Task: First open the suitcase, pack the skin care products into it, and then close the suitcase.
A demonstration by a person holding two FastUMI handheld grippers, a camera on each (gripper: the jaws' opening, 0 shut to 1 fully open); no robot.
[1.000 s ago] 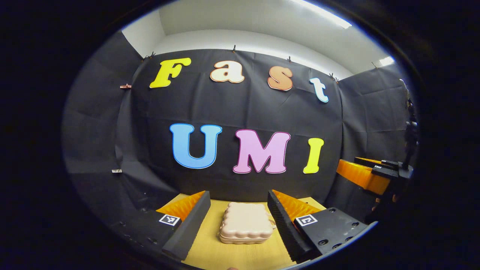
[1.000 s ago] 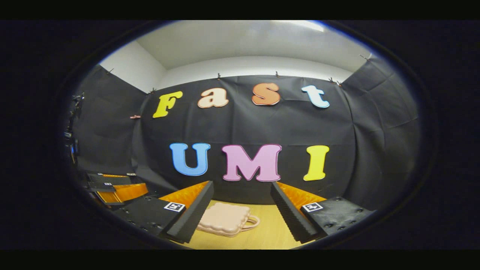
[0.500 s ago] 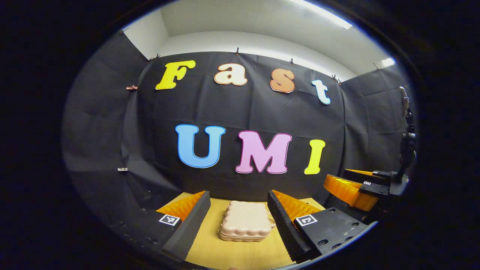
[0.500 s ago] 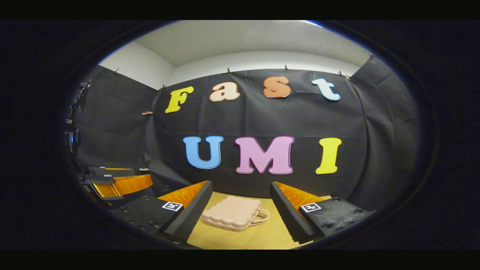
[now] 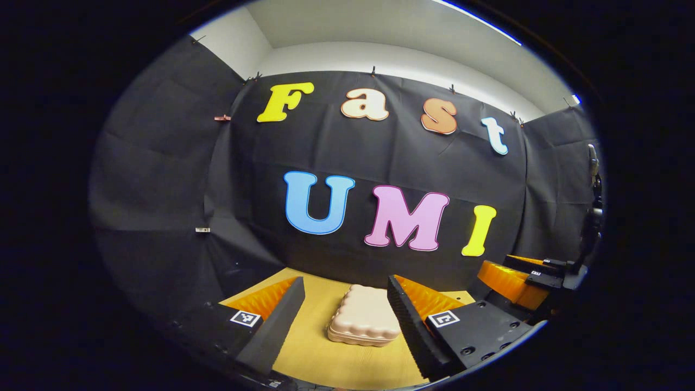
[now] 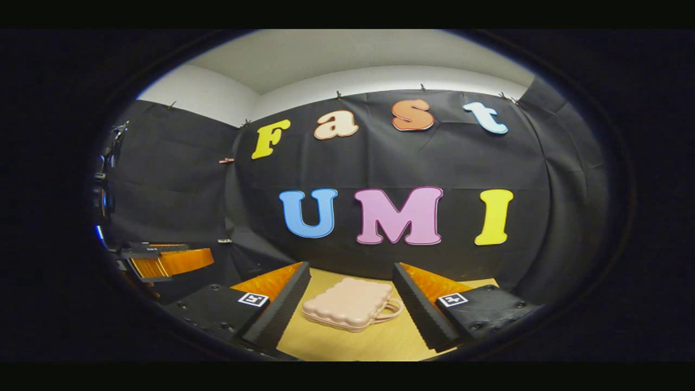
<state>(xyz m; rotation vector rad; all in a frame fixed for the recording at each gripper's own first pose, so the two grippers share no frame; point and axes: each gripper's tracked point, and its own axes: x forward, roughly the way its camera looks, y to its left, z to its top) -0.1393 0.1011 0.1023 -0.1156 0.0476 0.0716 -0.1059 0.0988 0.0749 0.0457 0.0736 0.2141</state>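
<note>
Suitcase [image 5: 364,321] was small, pale pink, hard-shelled, with a scalloped, quilted lid; it lay closed and flat on the light wood-grain table [image 5: 326,364]. A loop handle [image 6: 392,311] showed in the right gripper view. Left gripper [image 5: 343,304] and right gripper [image 6: 350,288] both stood spread apart, empty, ridged pads facing inward. Square black-and-white markers [image 5: 244,318] sat on each finger base; no readable writing.

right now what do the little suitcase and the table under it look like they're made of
Suitcase: probably hard moulded plastic, pale pink with a soft sheen; the quilted bumps hold a crisp shape and the looped handle looks rigid.
Table: seems wood or wood-look laminate, light yellow-tan, matte, with faint grain lines; which one I can't tell.
</note>
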